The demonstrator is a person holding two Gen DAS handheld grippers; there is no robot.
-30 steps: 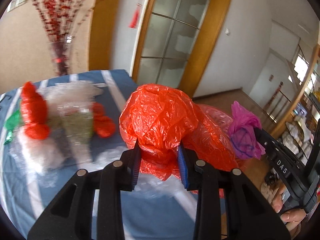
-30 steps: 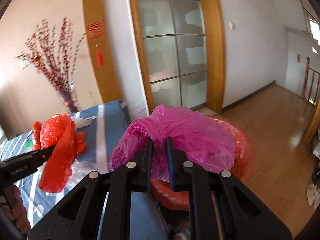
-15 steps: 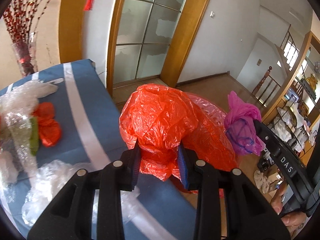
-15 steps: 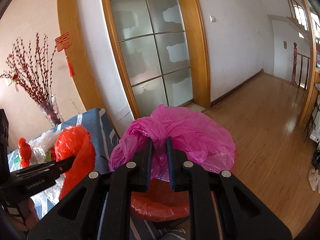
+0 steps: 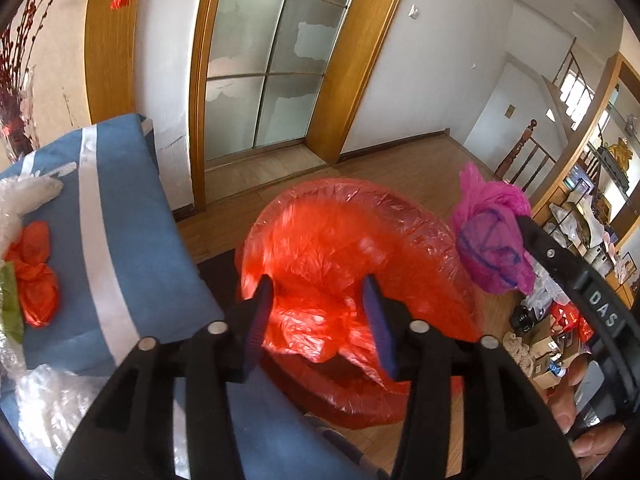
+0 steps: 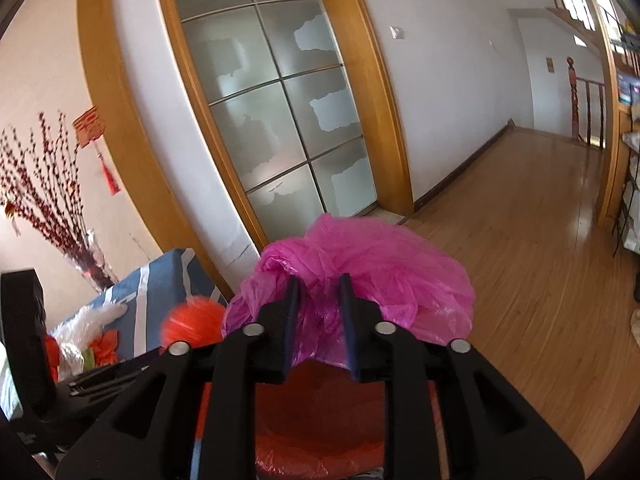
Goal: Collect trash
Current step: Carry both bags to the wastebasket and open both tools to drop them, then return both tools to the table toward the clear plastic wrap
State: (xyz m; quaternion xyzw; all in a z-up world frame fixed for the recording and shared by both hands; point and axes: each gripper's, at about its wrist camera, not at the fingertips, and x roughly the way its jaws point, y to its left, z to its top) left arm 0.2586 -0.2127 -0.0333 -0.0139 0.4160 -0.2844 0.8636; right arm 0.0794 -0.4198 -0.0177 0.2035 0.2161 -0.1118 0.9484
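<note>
In the left wrist view, the left gripper [image 5: 318,312] stood spread, its jaws having just been opening. The crumpled orange bag [image 5: 316,276] lay loose between and below the fingers, with neither pad pressing on it, inside the mouth of the red-lined trash bin [image 5: 404,216] just ahead of the gripper. To that gripper's left, the blue striped tabletop [image 5: 132,236] carried a second orange wad [image 5: 38,272] and clear plastic film [image 5: 28,196]. To its right, the right gripper [image 5: 520,240] showed from the side with the pink bag [image 5: 492,248] at its tip, above the bin's right rim; fingers of the person's hand [image 5: 580,412] wrapped its handle at the lower right edge.

The right wrist view showed what that side view hid: the right gripper [image 6: 320,312] had its jaws parted a little, having just been opening, and the pink bag [image 6: 360,256] bulged between and beyond them; whether the pads touched it could not be told. The bin's red liner [image 6: 320,420] sat directly below. To its left, the orange bag [image 6: 194,320] appeared as a blurred ball above the black body of the left gripper.
</note>
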